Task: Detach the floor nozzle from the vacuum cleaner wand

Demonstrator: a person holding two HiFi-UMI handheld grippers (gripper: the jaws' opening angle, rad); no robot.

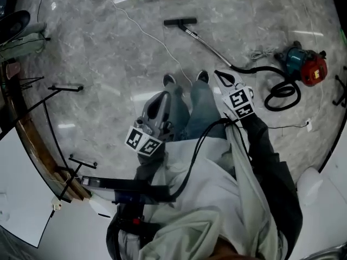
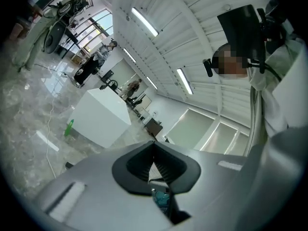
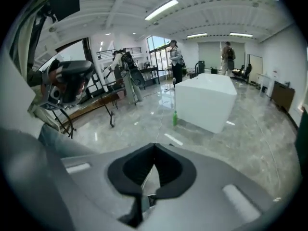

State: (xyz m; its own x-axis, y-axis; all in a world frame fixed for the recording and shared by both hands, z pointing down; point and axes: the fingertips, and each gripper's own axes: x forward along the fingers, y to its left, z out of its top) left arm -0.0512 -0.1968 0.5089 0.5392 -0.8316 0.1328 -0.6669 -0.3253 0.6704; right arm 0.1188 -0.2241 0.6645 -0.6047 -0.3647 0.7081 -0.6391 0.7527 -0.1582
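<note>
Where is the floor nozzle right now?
In the head view, the floor nozzle lies on the marble floor at top centre, beyond the person's shoes, on the wand that runs down-right toward the vacuum body.

The floor (image 1: pixel 108 64) is polished grey stone, marbled and glossy enough to mirror the ceiling lights. The wand (image 1: pixel 209 46) is bright bare metal. Its floor nozzle (image 1: pixel 180 21) looks like matt black plastic, and the vacuum body (image 1: pixel 306 65) is shiny red and teal plastic (its hose (image 1: pixel 282 93) is black, finish too small to judge). The left claw (image 2: pixel 155 153) and right claw (image 3: pixel 154 150) have smooth matt grey plastic shells with ridged black linings. The jeans (image 1: pixel 203 110) are denim.
</note>
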